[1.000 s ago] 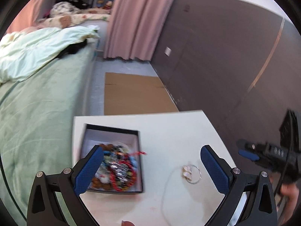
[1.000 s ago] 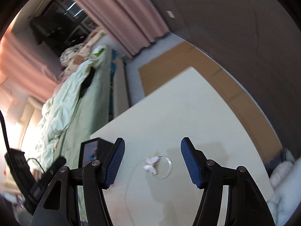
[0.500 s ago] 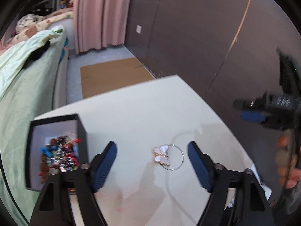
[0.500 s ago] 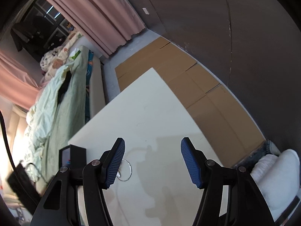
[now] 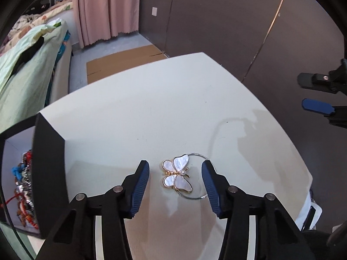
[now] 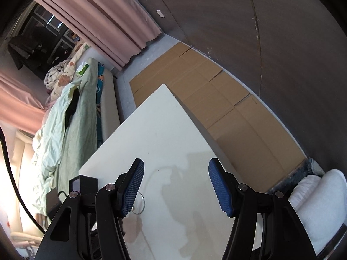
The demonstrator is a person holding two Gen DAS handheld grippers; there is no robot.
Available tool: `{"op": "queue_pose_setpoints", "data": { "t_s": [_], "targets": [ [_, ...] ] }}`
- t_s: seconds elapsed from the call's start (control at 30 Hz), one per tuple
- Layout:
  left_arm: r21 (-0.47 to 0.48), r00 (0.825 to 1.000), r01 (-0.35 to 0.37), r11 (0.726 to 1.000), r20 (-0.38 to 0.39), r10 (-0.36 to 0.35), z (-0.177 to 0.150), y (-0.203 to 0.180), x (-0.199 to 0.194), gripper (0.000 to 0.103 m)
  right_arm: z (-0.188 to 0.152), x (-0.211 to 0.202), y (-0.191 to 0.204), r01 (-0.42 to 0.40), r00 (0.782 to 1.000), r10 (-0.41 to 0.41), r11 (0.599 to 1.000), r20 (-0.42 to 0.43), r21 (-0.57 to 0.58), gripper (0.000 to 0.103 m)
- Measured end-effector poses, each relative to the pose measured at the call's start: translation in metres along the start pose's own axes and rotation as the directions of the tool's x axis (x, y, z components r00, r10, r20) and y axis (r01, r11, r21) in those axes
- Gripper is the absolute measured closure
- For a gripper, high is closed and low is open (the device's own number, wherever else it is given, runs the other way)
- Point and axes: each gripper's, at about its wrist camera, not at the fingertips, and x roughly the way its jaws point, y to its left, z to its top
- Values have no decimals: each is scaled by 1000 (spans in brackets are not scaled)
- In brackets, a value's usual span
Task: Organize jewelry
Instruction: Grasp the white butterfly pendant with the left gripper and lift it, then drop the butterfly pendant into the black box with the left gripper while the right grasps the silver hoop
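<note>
A silver bangle with a white mother-of-pearl butterfly point(image 5: 177, 176) lies on the white table point(image 5: 151, 99). My left gripper point(image 5: 175, 177) is open, low over the table, with the butterfly between its two blue pads. A black box point(image 5: 48, 169) holding several bead bracelets point(image 5: 23, 186) stands at the left. My right gripper point(image 6: 176, 184) is open and empty above the table's right part; it also shows at the right edge of the left wrist view point(image 5: 316, 106). A bit of the bangle point(image 6: 141, 203) shows beside its left finger.
A bed with a green quilt point(image 6: 65, 134) runs along the table's left side. Flat cardboard point(image 6: 216, 99) covers the floor beyond the table. A dark wall point(image 5: 227, 21) and pink curtain point(image 5: 104, 8) stand behind. A white cushion point(image 6: 314, 199) lies at the right.
My left gripper has swung right from over the box and dropped so the butterfly bangle sits between its pads. My right gripper has drawn back to the right, away from the bangle.
</note>
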Motion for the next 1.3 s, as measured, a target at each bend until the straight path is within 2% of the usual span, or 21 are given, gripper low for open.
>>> {"op": "queue_pose_setpoints", "data": {
  "t_s": [0.13, 0.17, 0.2, 0.33, 0.8, 1.3],
  "targets": [
    [21, 999, -34, 999, 7, 34, -1, -4, 4, 58, 0, 1, -2, 1, 1000, -1, 1000, -5, -2, 40],
    [30, 999, -47, 998, 12, 47, -1, -5, 5, 64, -1, 1, -2, 1, 1000, -1, 1000, -4, -5, 40],
    [36, 998, -57, 998, 14, 56, -1, -6, 5, 75, -2, 1, -1, 1, 1000, -1, 1000, -3, -8, 40],
    [13, 1000, -20, 1000, 12, 20, -1, -2, 1, 75, -4, 3, 4, 5, 1000, -6, 1000, -7, -29, 40],
    [-96, 992, -2, 995, 124, 14, 6, 32, -58, 75, -25, 32, 37, 12, 994, -30, 986, -106, -168, 40],
    [-257, 971, 12, 966, 233, 50, -2, 99, -121, 75, -67, 65, 94, 28, 984, -94, 921, -153, -388, 40]
  ]
}}
